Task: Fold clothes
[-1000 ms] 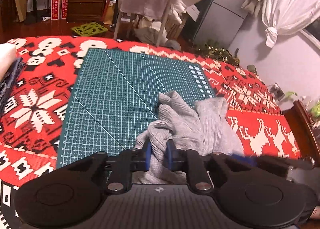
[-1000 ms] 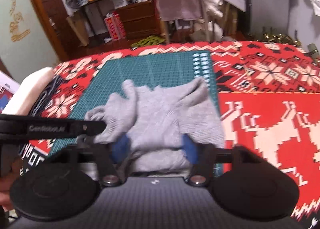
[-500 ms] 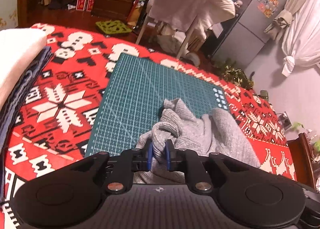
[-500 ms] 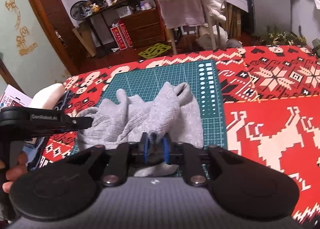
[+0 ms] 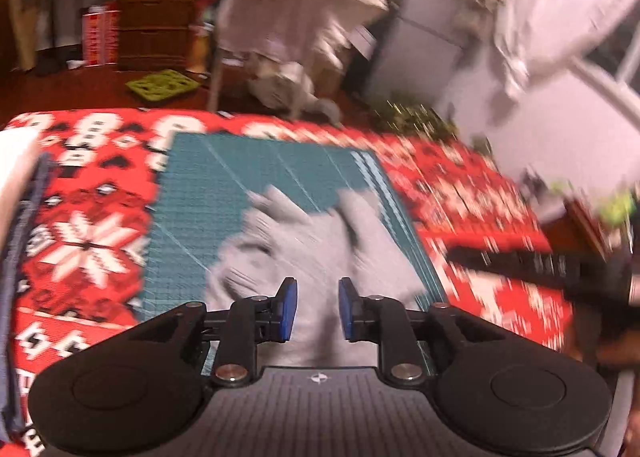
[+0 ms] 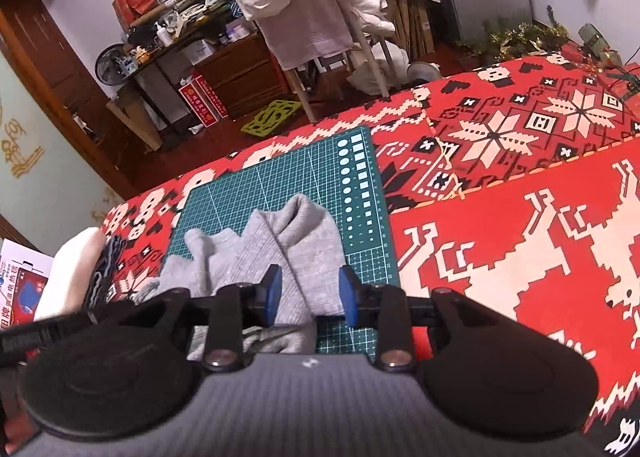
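While both pairs of jaws are opening with nothing clamped between them, we see one grey sweater bunched at the 5 o'clock corner of the one green cutting mat. We count two tools: left gripper and right gripper, both released. We judge the loose folds may slump open, since the knit lies uneven and nothing pins it.

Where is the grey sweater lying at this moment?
In both wrist views the grey sweater lies crumpled on the near right part of the green cutting mat, which sits on the red patterned blanket.
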Action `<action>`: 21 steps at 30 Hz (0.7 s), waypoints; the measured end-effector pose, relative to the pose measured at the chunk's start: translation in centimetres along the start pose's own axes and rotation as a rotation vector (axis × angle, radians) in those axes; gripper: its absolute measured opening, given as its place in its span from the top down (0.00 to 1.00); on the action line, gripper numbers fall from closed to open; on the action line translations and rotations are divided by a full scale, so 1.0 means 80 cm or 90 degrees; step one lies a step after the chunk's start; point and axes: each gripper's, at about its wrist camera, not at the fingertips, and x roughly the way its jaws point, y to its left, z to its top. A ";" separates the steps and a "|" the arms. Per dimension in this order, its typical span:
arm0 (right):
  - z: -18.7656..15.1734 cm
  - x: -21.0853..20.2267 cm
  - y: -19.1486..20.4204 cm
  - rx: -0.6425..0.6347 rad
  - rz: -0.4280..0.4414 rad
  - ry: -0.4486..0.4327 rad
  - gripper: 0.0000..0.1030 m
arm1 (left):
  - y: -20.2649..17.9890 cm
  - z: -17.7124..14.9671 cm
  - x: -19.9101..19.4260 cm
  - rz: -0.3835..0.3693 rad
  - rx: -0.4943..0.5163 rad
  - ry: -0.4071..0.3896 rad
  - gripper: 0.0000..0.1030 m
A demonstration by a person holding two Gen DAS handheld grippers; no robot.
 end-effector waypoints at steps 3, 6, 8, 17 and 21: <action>0.002 -0.002 0.003 -0.003 0.008 0.003 0.67 | -0.028 -0.011 0.013 0.001 0.064 0.009 0.69; 0.001 -0.004 0.008 -0.014 0.015 0.005 0.67 | -0.055 -0.022 0.025 0.015 0.137 0.003 0.62; 0.000 -0.005 0.011 -0.019 0.015 0.005 0.67 | -0.067 -0.029 0.031 0.024 0.176 0.006 0.60; 0.008 -0.015 0.004 0.001 0.025 -0.003 0.66 | -0.097 -0.054 0.012 0.073 0.282 -0.031 0.59; 0.004 -0.014 -0.001 0.014 0.055 0.039 0.64 | -0.082 -0.047 0.001 0.055 0.251 -0.019 0.59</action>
